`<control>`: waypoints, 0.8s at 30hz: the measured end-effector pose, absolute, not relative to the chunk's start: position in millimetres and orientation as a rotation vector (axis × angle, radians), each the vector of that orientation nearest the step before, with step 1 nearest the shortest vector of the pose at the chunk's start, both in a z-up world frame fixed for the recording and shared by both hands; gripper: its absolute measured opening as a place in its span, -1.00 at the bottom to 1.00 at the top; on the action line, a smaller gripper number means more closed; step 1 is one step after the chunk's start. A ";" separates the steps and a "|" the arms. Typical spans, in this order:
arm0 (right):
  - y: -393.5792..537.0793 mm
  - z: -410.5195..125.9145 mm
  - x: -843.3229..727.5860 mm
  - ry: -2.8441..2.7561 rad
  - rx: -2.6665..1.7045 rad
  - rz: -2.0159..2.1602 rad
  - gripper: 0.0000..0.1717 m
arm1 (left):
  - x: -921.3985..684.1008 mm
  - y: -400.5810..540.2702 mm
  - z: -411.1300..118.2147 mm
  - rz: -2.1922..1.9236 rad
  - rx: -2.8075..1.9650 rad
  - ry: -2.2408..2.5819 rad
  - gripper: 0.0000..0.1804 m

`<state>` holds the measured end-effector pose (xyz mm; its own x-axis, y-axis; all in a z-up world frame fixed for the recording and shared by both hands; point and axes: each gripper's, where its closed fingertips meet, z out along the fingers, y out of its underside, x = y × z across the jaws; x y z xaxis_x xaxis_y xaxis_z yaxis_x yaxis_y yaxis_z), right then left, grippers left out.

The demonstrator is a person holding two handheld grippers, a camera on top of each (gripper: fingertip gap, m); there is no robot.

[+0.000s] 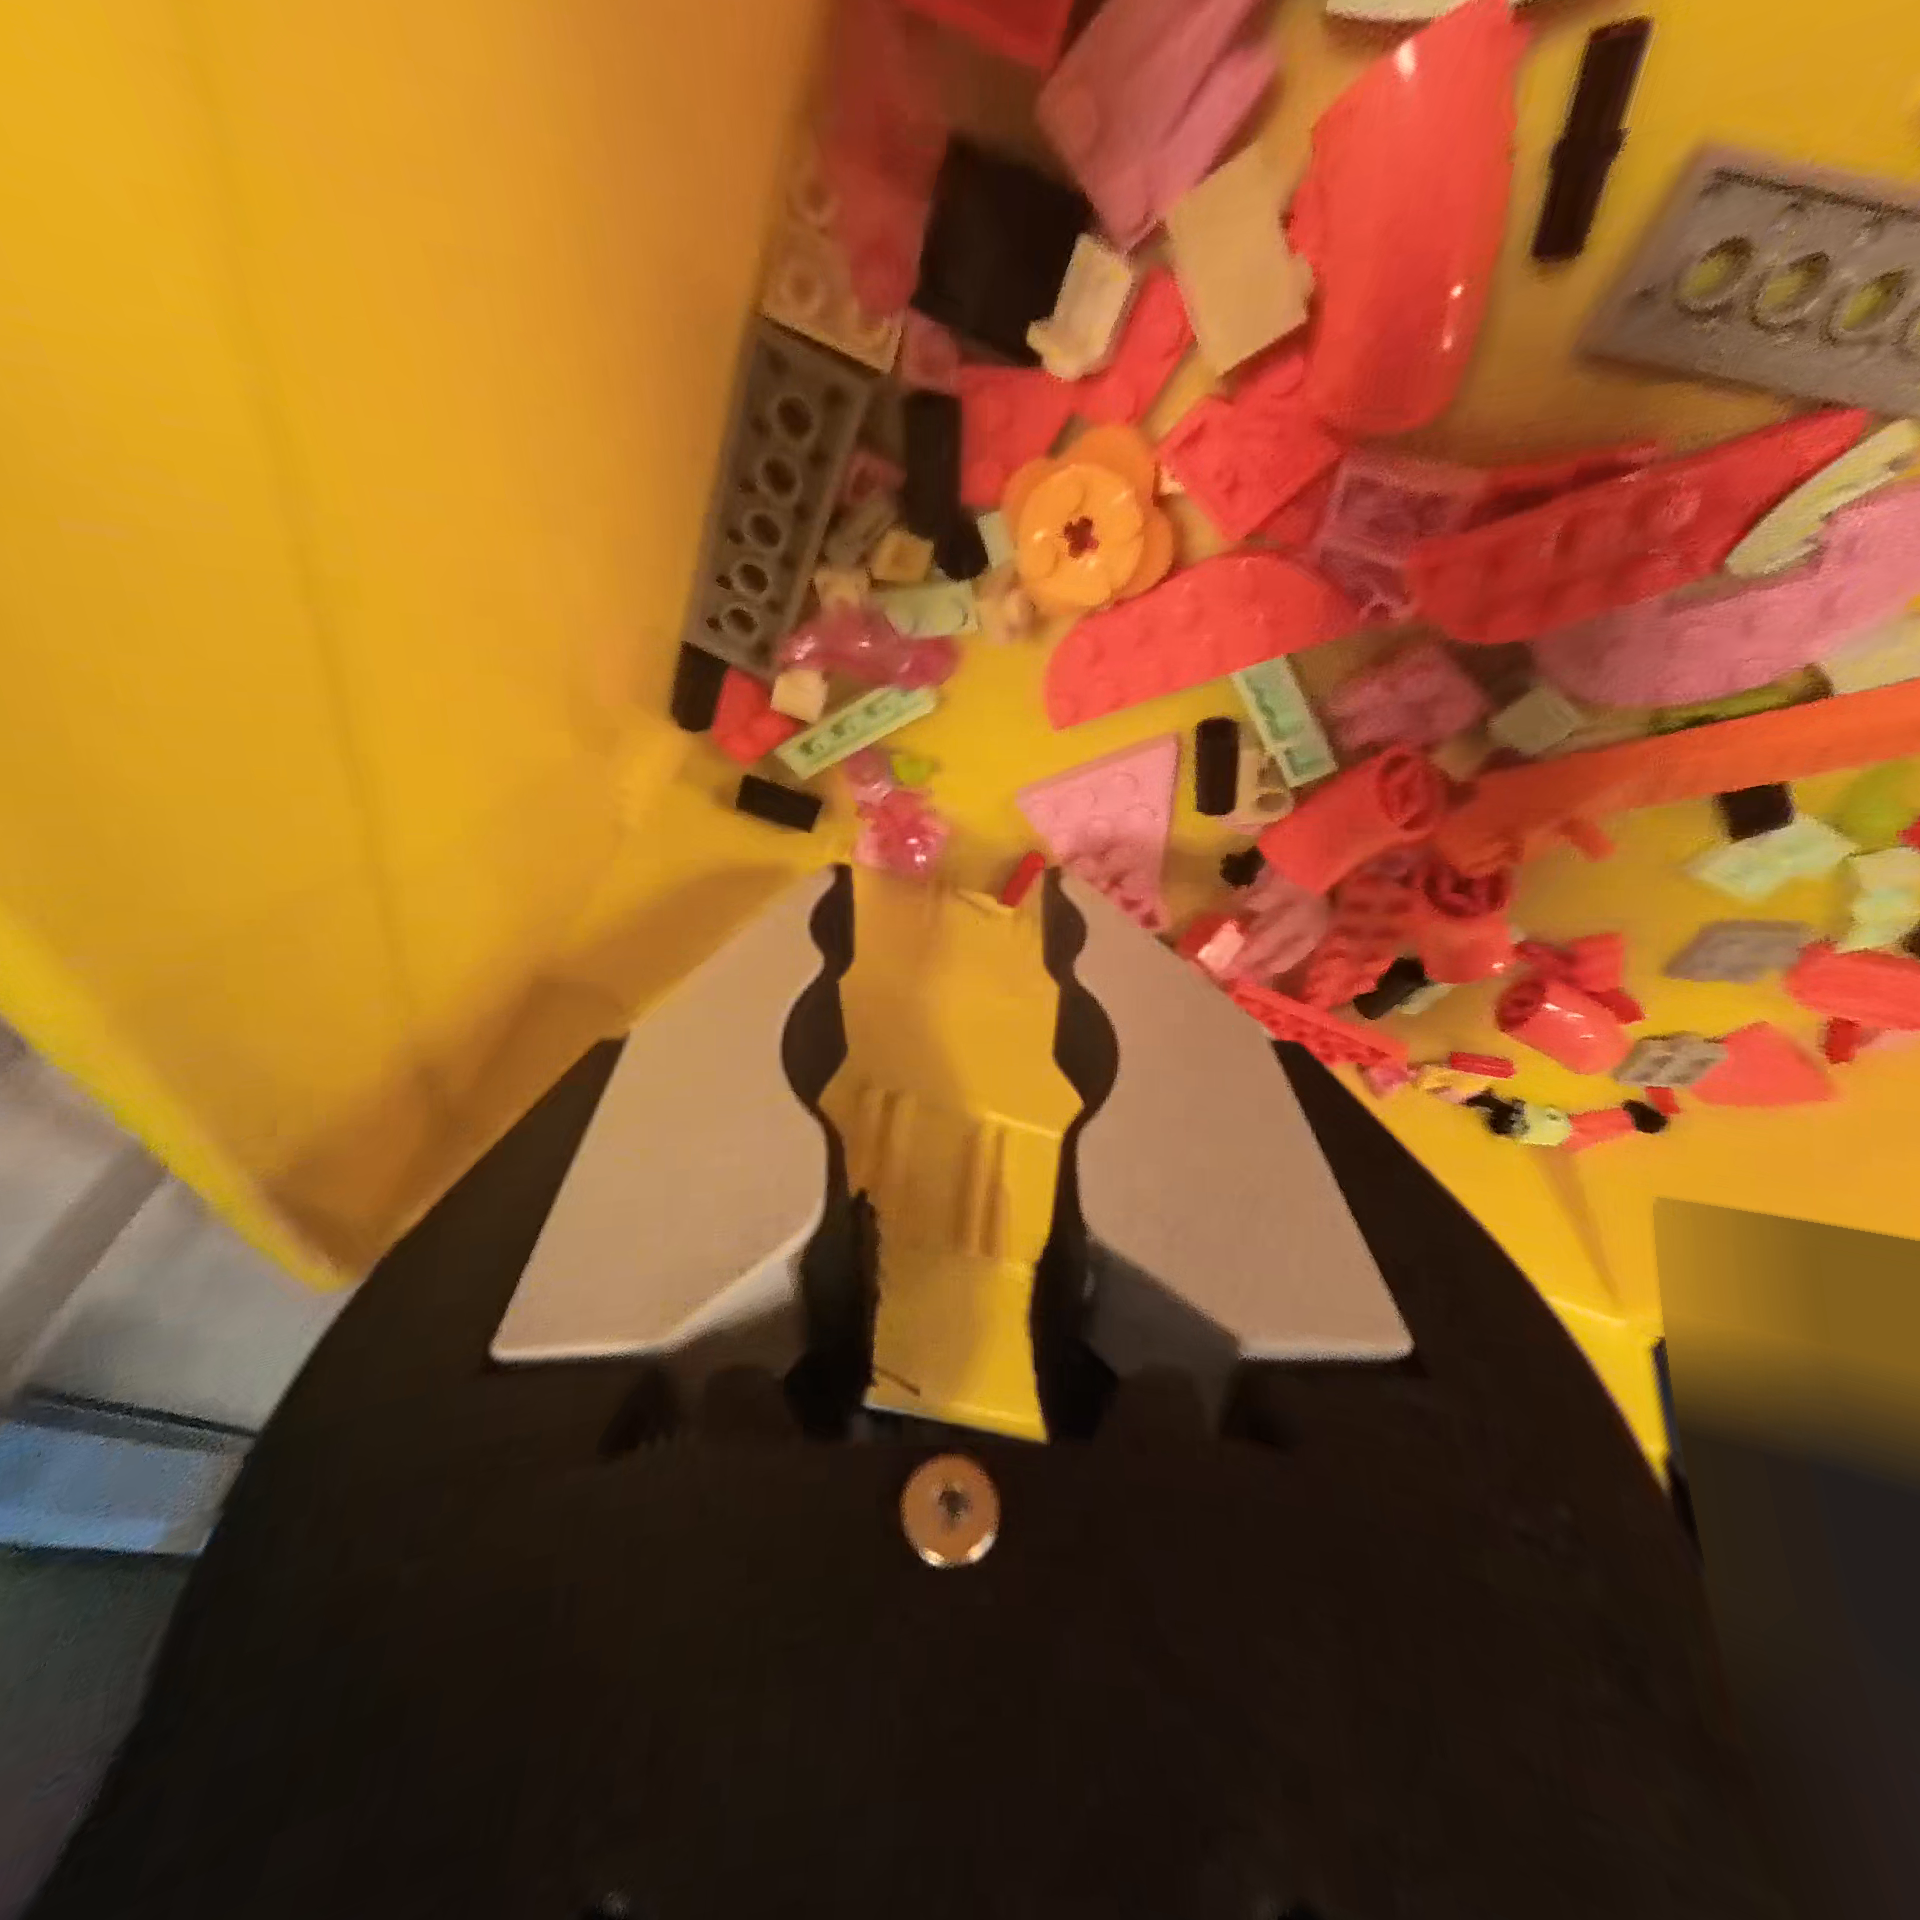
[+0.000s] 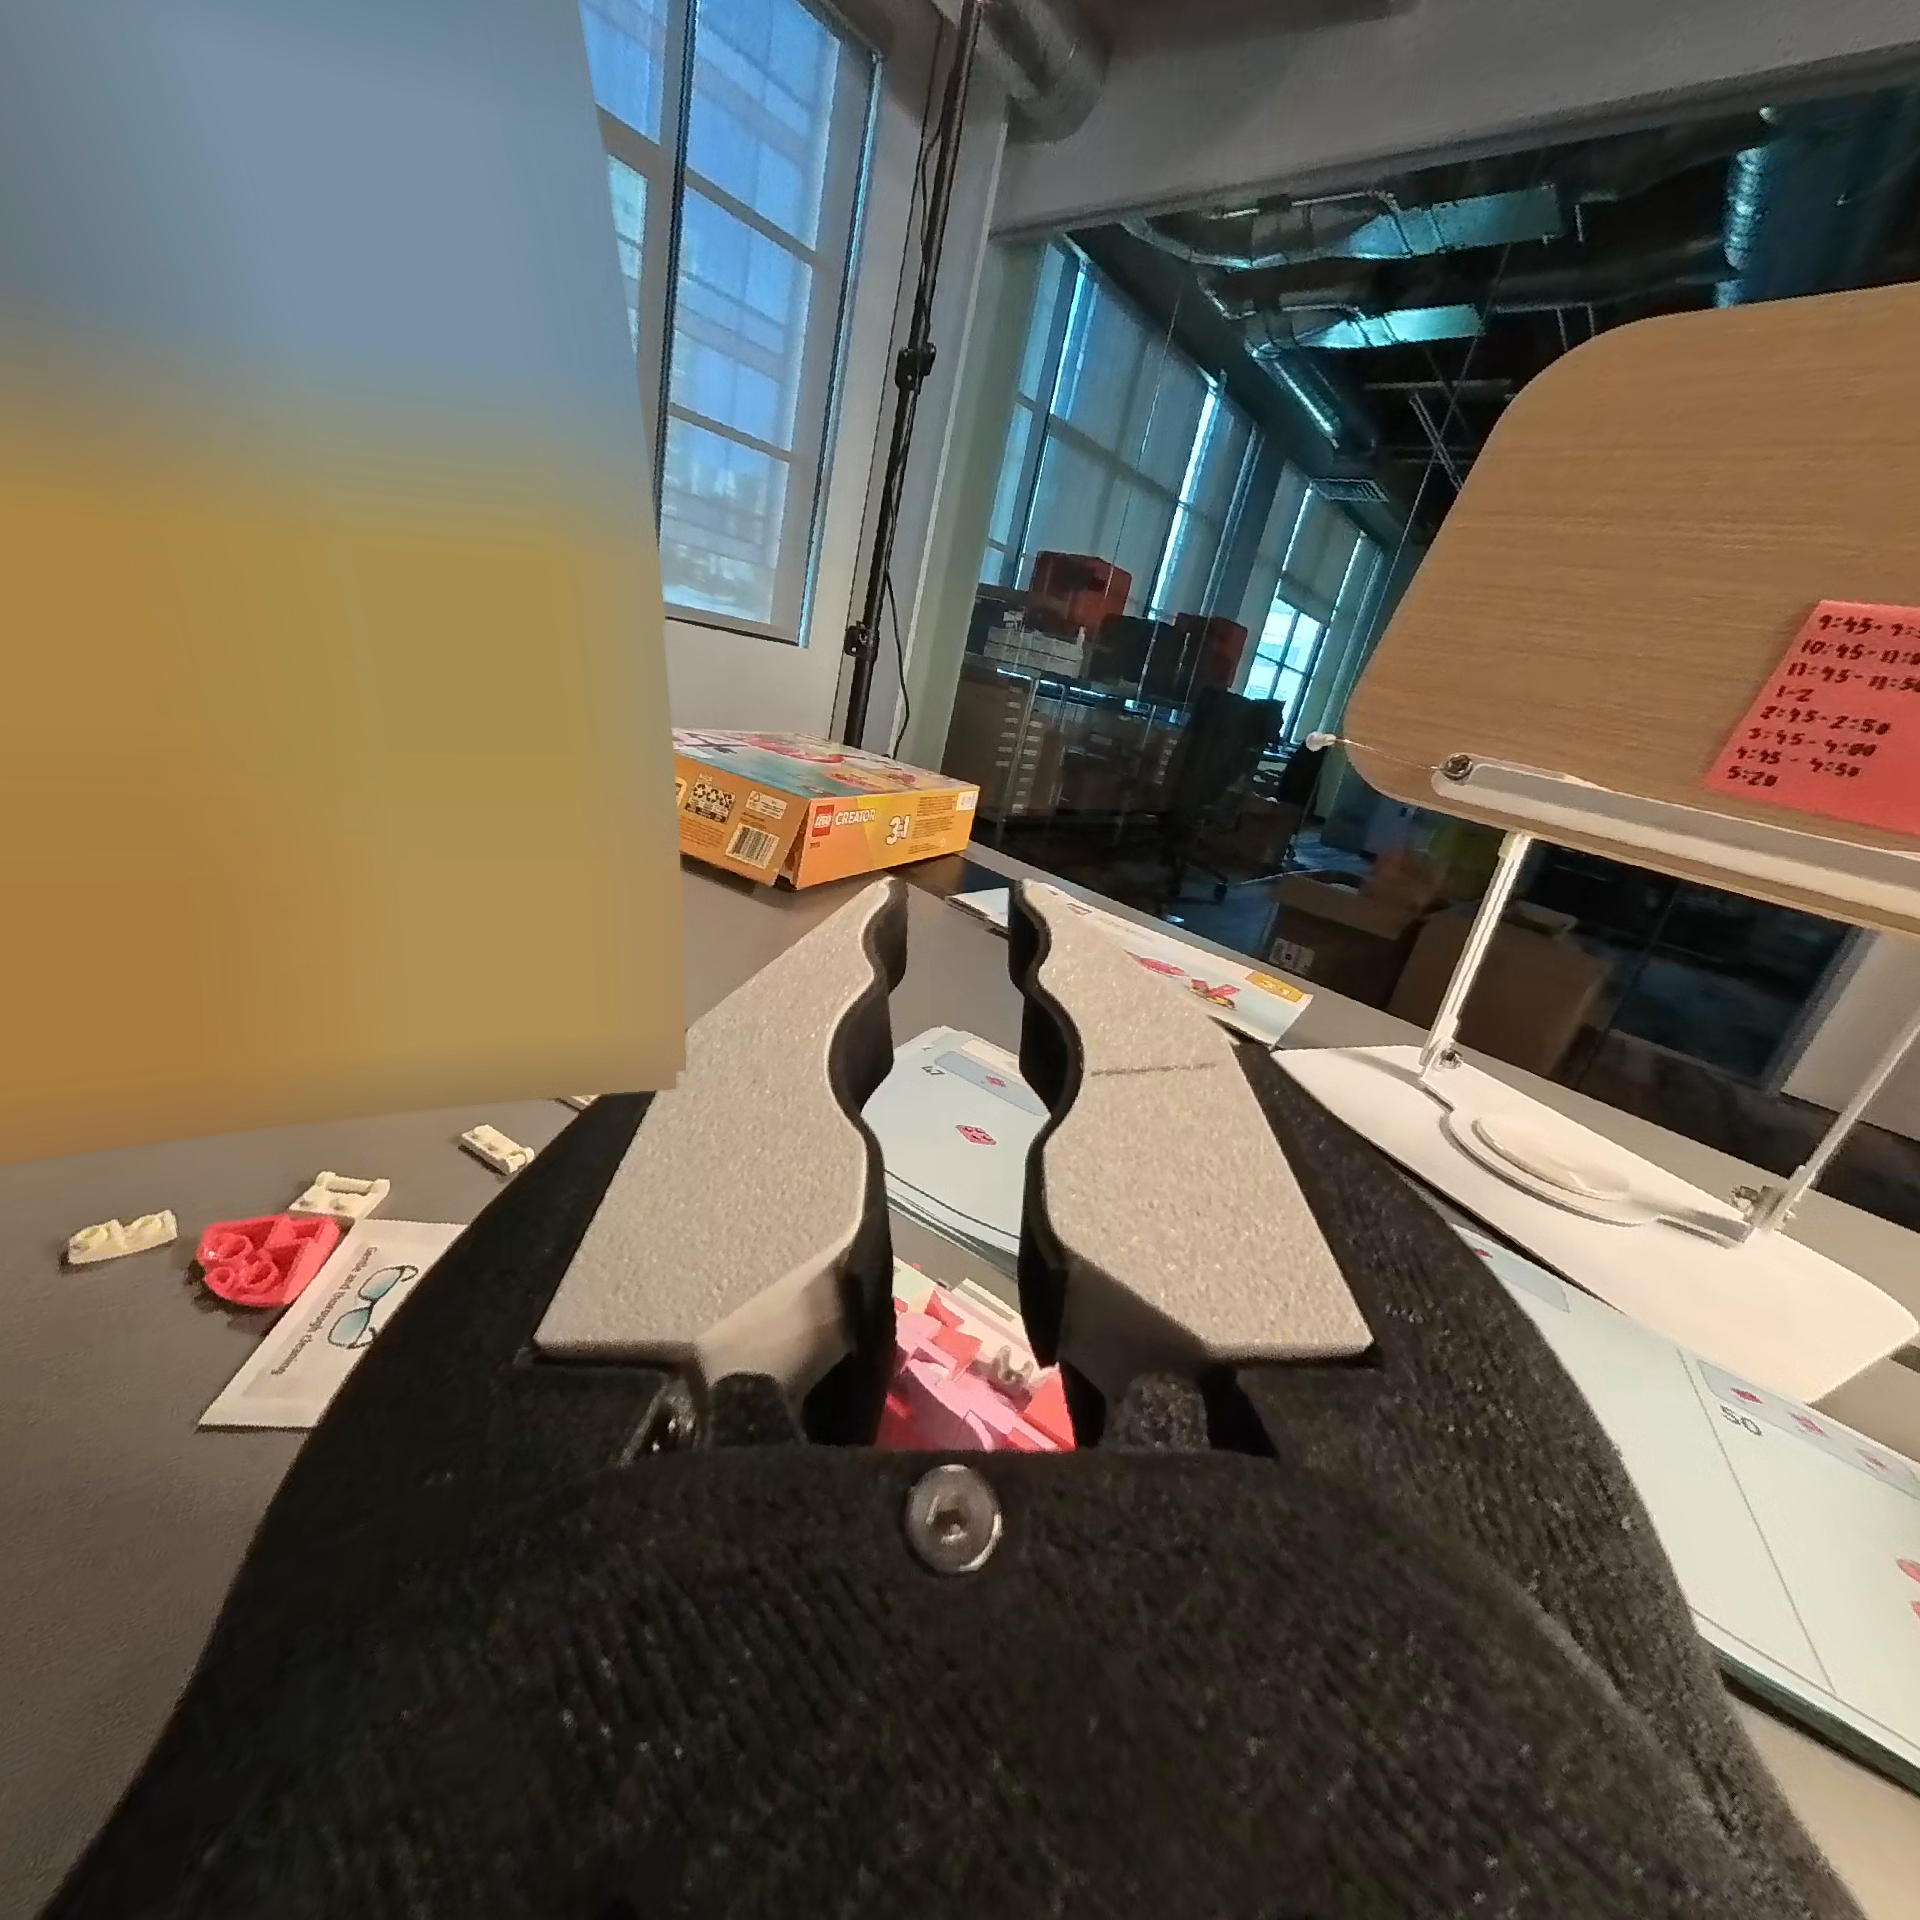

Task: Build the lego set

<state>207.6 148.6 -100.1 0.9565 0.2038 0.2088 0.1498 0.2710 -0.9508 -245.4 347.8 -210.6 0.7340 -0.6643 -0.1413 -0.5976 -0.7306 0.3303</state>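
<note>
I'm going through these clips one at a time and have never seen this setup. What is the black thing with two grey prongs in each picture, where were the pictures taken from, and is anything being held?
Each picture comes from a camera mounted on a hand-held gripper, looking forward along its two grey fingers; a person carries one in each hand, and there is no robot arm.

The left gripper points down into a yellow bin full of loose toy bricks, mostly red and pink, with an orange flower piece. Its fingers stand apart with only the bin floor between them, so it holds nothing.

The right gripper is over a grey table. Its fingers are also apart and empty. Around it lie an orange toy box, instruction booklets, a red piece, small white pieces and a wooden-topped stand. A pink and red brick build shows below the fingers, not gripped.
</note>
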 end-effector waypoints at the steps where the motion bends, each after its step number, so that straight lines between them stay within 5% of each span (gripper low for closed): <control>1: 148.6 -100.2 207.3 -0.317 -1.304 0.038 -0.80 | -244.3 345.1 -211.8 -0.343 2.673 -0.960 -0.61; 10: 148.7 -100.8 207.7 -0.315 -1.308 0.041 -0.80 | -205.7 339.4 -215.2 0.031 2.739 -0.893 -0.66; 14: 148.8 -101.3 207.0 -0.316 -1.311 0.048 -0.80 | -249.2 351.3 -206.6 -0.369 2.650 -0.988 -0.68; 24: 148.4 -101.5 205.9 -0.324 -1.313 0.050 -0.80 | -257.6 348.6 -221.2 -0.436 2.480 -1.137 -0.74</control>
<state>205.9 148.4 -101.5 0.9541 0.2179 0.2053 0.1459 0.2603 -0.9544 -257.6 348.6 -221.2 0.6249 -0.7712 -0.1214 -0.6544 -0.6023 0.4571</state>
